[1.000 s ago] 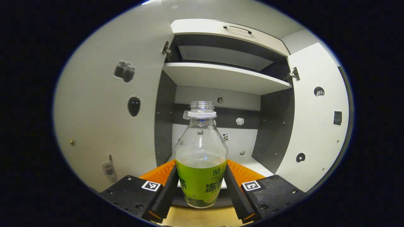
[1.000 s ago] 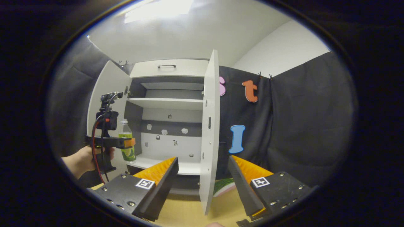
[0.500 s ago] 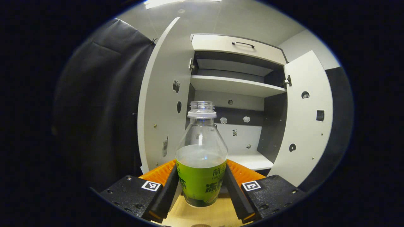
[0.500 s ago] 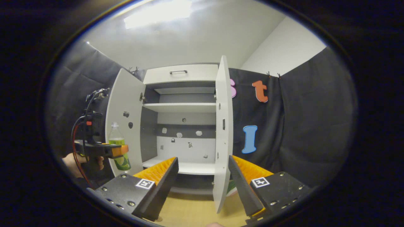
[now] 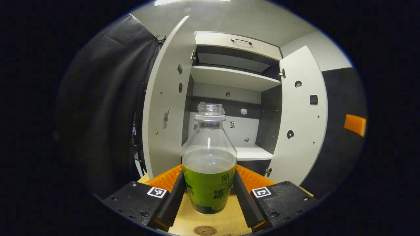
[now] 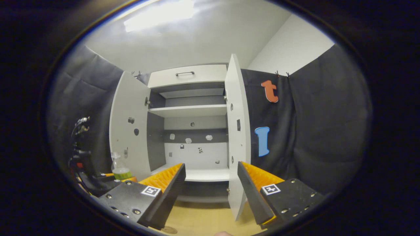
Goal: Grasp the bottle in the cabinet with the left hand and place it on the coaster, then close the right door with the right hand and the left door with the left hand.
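Bottle sits clamped between my left gripper fingers, held above the wooden table, with the coaster just below. I'd lower straight, keep it upright, centre it, then release. My right gripper hangs wide, holding nothing.

A white ceiling fills the top of the right gripper view, with a bright light panel at upper left. A white wall meets it at upper right. Black cloth hangs at the right of the frame and again at left in the left gripper view (creased in places). Along the bottom edge runs a pale wooden counter, its grain visible.
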`<state>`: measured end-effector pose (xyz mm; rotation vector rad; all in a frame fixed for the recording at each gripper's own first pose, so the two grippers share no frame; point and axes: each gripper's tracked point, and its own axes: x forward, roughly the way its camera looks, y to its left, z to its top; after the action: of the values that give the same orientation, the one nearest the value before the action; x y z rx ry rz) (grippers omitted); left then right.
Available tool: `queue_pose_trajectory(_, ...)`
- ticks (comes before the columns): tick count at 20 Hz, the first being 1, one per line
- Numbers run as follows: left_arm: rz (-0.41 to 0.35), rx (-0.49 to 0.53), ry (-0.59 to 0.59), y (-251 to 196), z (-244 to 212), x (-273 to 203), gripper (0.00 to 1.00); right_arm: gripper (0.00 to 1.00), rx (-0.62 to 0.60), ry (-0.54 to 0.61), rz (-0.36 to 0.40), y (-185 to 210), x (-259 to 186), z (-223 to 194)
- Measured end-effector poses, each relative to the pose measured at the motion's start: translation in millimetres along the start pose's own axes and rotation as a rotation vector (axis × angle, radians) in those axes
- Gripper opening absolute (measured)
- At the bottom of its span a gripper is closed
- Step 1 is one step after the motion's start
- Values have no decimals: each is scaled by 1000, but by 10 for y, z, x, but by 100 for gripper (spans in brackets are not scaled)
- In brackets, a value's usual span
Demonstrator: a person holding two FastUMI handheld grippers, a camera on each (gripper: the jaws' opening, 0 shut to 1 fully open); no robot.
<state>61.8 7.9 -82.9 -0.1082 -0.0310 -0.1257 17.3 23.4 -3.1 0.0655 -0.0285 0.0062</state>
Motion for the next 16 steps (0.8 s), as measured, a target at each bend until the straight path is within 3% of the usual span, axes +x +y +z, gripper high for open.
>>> queue_pose_trajectory(1, -18, 6, -33, -34, -78, -22, 79, 96, 4, -1, 3, 40, 23, 15)
queue_pose_trajectory(4, -74, 53, 57, -76, -730, -118, 79, 96, 13, 12, -23, 50, 78, -4)
queue_pose_trajectory(9, -156, 71, 134, -53, -1437, -200, 79, 94, -6, 17, -25, 145, 124, -73)
queue_pose_trajectory(16, -275, 131, 164, -65, -2201, -289, 80, 96, 73, -25, 130, 647, 209, -42)
